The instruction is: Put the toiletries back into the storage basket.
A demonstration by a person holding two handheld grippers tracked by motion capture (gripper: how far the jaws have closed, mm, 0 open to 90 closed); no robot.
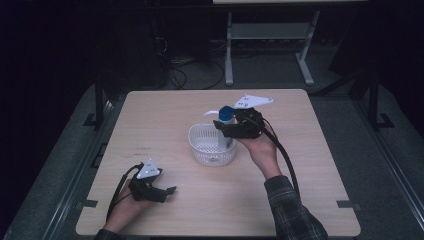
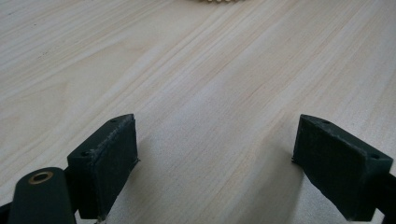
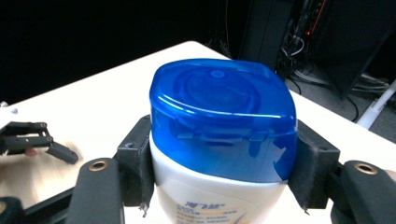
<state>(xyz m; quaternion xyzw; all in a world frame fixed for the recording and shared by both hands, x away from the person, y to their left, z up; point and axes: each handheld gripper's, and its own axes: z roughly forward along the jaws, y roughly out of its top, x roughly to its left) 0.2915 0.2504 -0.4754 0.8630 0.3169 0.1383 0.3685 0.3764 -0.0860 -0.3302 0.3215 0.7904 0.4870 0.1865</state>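
Note:
A white bottle with a blue cap (image 1: 226, 118) (image 3: 223, 116) stands upright in a white slotted basket (image 1: 200, 137) near the table's middle. My right gripper (image 1: 228, 129) (image 3: 222, 172) is shut on the bottle just below the cap, one pad pressed on each side. Resting near the front left of the table, my left gripper (image 1: 169, 192) (image 2: 215, 161) is open, with only bare wood between its jaws. In the right gripper view the left gripper (image 3: 39, 140) also shows far off at the left.
The light wooden table (image 1: 150, 115) has free room all around the basket. Behind its far edge stand a grey table frame (image 1: 270, 40) and cables on a dark floor (image 1: 175, 70). The basket's rim (image 2: 215, 1) peeks in at the top of the left gripper view.

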